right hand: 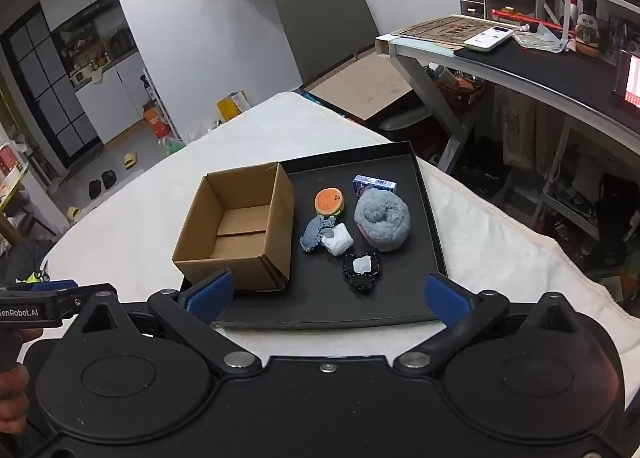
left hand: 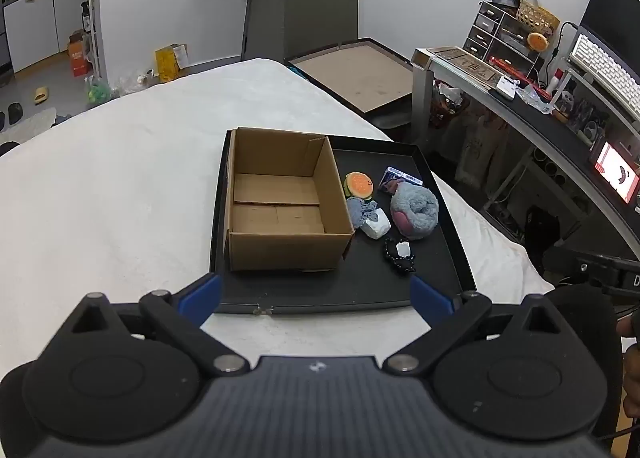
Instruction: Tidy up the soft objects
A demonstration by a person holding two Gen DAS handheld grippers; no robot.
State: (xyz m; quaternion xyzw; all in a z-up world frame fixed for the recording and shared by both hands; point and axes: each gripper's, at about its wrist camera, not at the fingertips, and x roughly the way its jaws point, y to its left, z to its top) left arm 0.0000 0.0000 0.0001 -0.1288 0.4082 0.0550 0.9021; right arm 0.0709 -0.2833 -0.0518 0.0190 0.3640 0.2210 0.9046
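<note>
A black tray (left hand: 448,258) (right hand: 430,234) lies on a white cloth-covered table. An empty brown cardboard box (left hand: 280,198) (right hand: 240,230) stands in its left half. To the box's right lie a grey fluffy ring (left hand: 416,210) (right hand: 382,220), an orange burger plush (left hand: 358,185) (right hand: 329,201), a blue-grey knitted piece (left hand: 362,212) (right hand: 316,236), a white soft block (left hand: 376,227) (right hand: 338,244), a black-and-white plush (left hand: 400,254) (right hand: 361,271) and a small blue carton (left hand: 400,178) (right hand: 374,183). My left gripper (left hand: 316,294) and right gripper (right hand: 328,296) both hover open at the tray's near edge, nothing between their fingers.
White cloth (left hand: 120,186) spreads to the left of the tray. A curved desk (left hand: 520,106) (right hand: 560,70) with drawers, a keyboard and clutter stands to the right. A grey chair (left hand: 320,10) and a flat board (left hand: 360,74) lie beyond the table. The other gripper (right hand: 36,306) shows at the left edge.
</note>
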